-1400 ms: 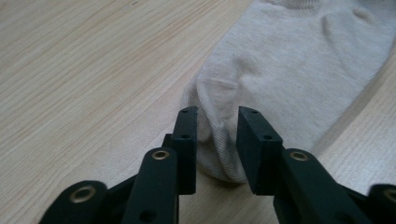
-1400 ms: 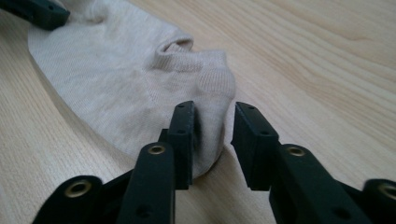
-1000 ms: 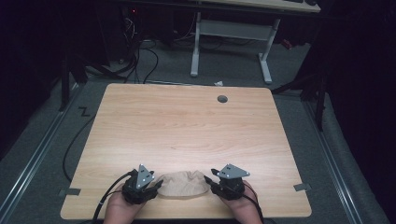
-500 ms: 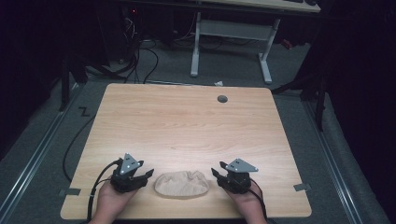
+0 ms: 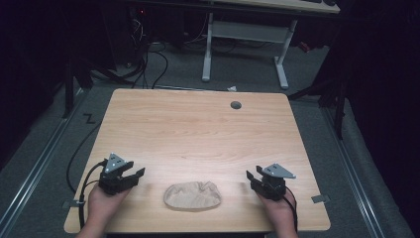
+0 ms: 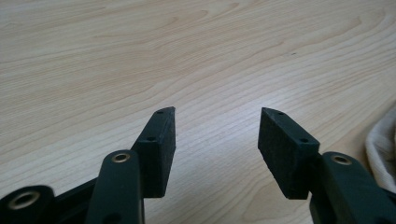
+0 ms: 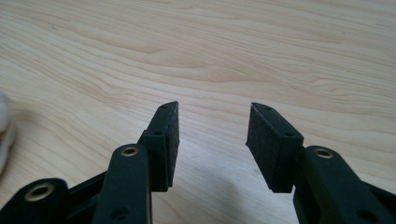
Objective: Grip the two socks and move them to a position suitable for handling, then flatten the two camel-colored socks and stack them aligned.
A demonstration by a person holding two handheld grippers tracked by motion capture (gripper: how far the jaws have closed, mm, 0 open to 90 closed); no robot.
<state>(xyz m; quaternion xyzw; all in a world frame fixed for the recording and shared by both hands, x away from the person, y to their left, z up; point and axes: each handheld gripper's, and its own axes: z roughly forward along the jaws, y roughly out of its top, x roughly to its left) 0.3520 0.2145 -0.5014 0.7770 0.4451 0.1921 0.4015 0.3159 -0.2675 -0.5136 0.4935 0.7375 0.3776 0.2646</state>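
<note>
A: What are the two grippers doing at the near edge of the bench [image 5: 198,129]?

B: The left gripper [image 5: 130,174] is hovering low over bare wood, its jaws standing wide with nothing between them. The right gripper [image 5: 253,177] is doing the same, and its jaws have just been opening; they are gaping wide, also with nothing between them.

A: And the cloth?

B: The beige cloth [image 5: 192,195] is lying bunched in an oval on the bench, between the two grippers and apart from both. Neither pair of jaws is touching it. In the left gripper view it is showing as a pale fold [image 6: 382,149] off to the outside of the right-hand jaw, and in the right gripper view as a blurred pale patch [image 7: 4,126] well outside the left-hand jaw.

A: Anything lying ahead of the jaws?

B: Bare wood grain, then a small round grommet hole [image 5: 236,105] sitting near the far edge. Beyond the bench, a white desk frame [image 5: 245,47] is standing on the dark floor, with cables [image 5: 148,64] trailing to its left.
</note>
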